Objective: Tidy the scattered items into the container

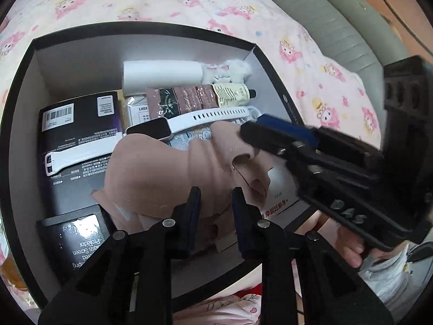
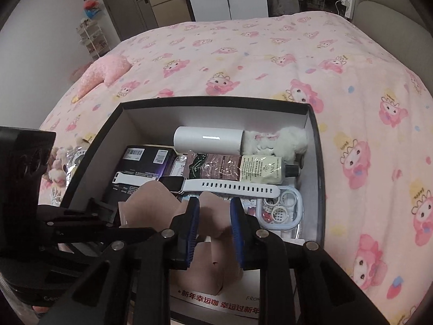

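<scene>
A black box with a white inside (image 1: 81, 54) (image 2: 151, 124) sits on the bed and holds several items. A crumpled pink-brown paper piece (image 1: 167, 173) (image 2: 151, 205) lies on top of them. My left gripper (image 1: 215, 197) is part open, its fingers around the paper's near edge. My right gripper (image 2: 215, 211) is part open around the paper's other end; it shows in the left wrist view (image 1: 251, 135) with its tips on the paper. A white smartwatch (image 1: 151, 132) (image 2: 216, 185) lies behind the paper.
Inside the box are a white cylinder (image 2: 208, 139), a plush toy (image 2: 281, 140), a cream tube (image 2: 259, 172), a black carton (image 1: 78, 130) and a case of rings (image 2: 281, 208). A pink cartoon bedspread (image 2: 270, 54) surrounds it. A star cushion (image 2: 105, 73) lies far left.
</scene>
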Tool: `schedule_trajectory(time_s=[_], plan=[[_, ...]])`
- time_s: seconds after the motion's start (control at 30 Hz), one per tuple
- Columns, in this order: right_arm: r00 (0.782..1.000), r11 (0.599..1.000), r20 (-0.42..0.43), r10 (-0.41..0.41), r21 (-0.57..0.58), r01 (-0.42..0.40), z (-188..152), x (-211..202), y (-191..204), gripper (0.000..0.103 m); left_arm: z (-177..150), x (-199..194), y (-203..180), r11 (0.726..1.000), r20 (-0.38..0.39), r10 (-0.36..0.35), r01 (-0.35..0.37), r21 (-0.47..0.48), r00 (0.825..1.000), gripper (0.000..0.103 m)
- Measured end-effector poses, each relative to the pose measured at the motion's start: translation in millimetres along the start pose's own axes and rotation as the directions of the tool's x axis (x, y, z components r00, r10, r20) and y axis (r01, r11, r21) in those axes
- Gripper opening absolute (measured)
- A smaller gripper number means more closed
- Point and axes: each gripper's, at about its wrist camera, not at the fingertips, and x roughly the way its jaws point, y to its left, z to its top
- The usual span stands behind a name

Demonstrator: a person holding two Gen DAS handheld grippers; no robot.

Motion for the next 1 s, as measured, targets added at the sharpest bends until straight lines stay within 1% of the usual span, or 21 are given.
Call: schedule_trajectory(time_s=[0.07, 0.1, 0.13, 0.17, 0.23, 0.3, 0.37, 0.4, 0.43, 0.5, 0.53, 0.57, 0.63, 0.67, 0.7, 0.77, 0.8, 0.9, 0.97, 1.0], plan=[[0.998, 1.000, -0.060, -0.012, 0.004, 0.012, -1.9, 12.2, 0.9, 0.020, 6.1, -2.3, 6.5, 0.996, 0.065, 0.084, -0.082, -0.028, 0.994, 0.022], [0.995, 1.000, -0.094, -0.023, 0.004, 0.024, -5.3, 17.0, 0.7, 0.020, 10.1, 0.0, 10.2, 0.990, 0.076, 0.135, -0.132, -0.042, 0.988, 0.022], [0.992, 0.999, -0.125, -0.034, 0.006, 0.035, -9.6, 20.2, -0.2, 0.020, 11.9, 4.7, 14.3, 0.983, 0.058, 0.176, -0.173, -0.056, 0.983, 0.022], [0.988, 0.999, -0.151, -0.037, 0.011, 0.039, -14.3, 21.9, -1.9, 0.020, 11.0, 10.3, 17.9, 0.980, 0.021, 0.187, -0.186, -0.070, 0.982, 0.022], [0.983, 0.999, -0.182, -0.029, 0.017, 0.032, -24.3, 19.6, -5.6, 0.020, 2.6, 17.6, 22.1, 0.984, -0.042, 0.151, -0.154, -0.089, 0.988, 0.022], [0.978, 1.000, -0.209, -0.009, 0.021, 0.014, -32.6, 12.5, -9.6, 0.020, -8.0, 17.4, 20.6, 0.989, -0.070, 0.124, -0.129, -0.072, 0.990, 0.022], [0.971, 0.998, -0.232, 0.050, 0.046, -0.041, -37.6, 4.4, -14.9, 0.020, -13.7, 12.0, 17.1, 0.994, -0.084, 0.091, -0.095, -0.053, 0.992, 0.022], [0.974, 0.996, -0.216, 0.074, 0.059, -0.063, -37.1, -2.1, -16.9, 0.020, -14.7, 7.8, 15.3, 0.997, -0.067, 0.067, -0.070, -0.043, 0.996, 0.022], [0.981, 0.995, -0.173, 0.087, 0.063, -0.077, -34.3, -10.2, -17.8, 0.020, -14.3, 4.0, 14.4, 0.998, -0.039, 0.047, -0.049, -0.038, 0.998, 0.022], [0.994, 0.994, -0.056, 0.097, 0.056, -0.094, -24.6, -24.9, -16.4, 0.020, -11.5, 1.8, 14.3, 0.998, 0.014, 0.047, -0.047, -0.030, 0.999, 0.022], [0.995, 0.994, -0.012, 0.098, 0.054, -0.097, -19.6, -27.4, -14.0, 0.020, -9.8, 4.3, 14.3, 0.998, 0.029, 0.057, -0.056, -0.026, 0.998, 0.022], [0.996, 0.995, 0.009, 0.091, 0.047, -0.091, -15.5, -25.4, -10.5, 0.020, -8.1, 9.1, 13.4, 0.998, 0.031, 0.067, -0.067, -0.023, 0.997, 0.022], [0.999, 0.999, 0.014, 0.048, 0.019, -0.049, -11.0, -14.2, -2.3, 0.020, -6.7, 19.3, 14.6, 0.996, -0.001, 0.087, -0.087, -0.028, 0.996, 0.022], [0.999, 0.999, -0.001, 0.033, 0.008, -0.033, -11.1, -7.5, 1.1, 0.020, -7.8, 23.9, 15.0, 0.995, -0.021, 0.096, -0.097, -0.027, 0.995, 0.022], [0.999, 1.000, -0.036, 0.027, 0.001, -0.027, -12.5, -0.2, 3.0, 0.020, -9.0, 23.9, 15.4, 0.994, -0.026, 0.102, -0.103, -0.021, 0.994, 0.022], [0.990, 1.000, -0.143, -0.005, 0.005, 0.005, -18.7, 13.2, 1.5, 0.020, -11.7, 17.9, 16.9, 0.995, -0.025, 0.092, -0.093, -0.030, 0.995, 0.022], [0.984, 1.000, -0.178, -0.016, 0.013, 0.019, -23.0, 15.4, -0.9, 0.020, -12.4, 16.2, 19.7, 0.996, -0.026, 0.078, -0.079, -0.043, 0.997, 0.022], [0.978, 1.000, -0.207, -0.028, -0.009, 0.027, -33.5, 6.7, -4.3, 0.020, -13.1, 7.6, 29.9, 0.995, -0.002, 0.024, -0.024, -0.096, 1.000, 0.023], [0.976, 1.000, -0.217, -0.019, 0.002, 0.020, -36.1, 1.4, -9.1, 0.020, -11.9, 0.4, 31.1, 0.995, 0.035, 0.007, -0.004, -0.095, 0.999, 0.023], [0.980, 1.000, -0.201, -0.004, 0.019, 0.008, -35.3, -1.7, -11.9, 0.020, -10.6, -1.1, 30.1, 0.996, 0.048, 0.001, 0.003, -0.092, 0.999, 0.023]])
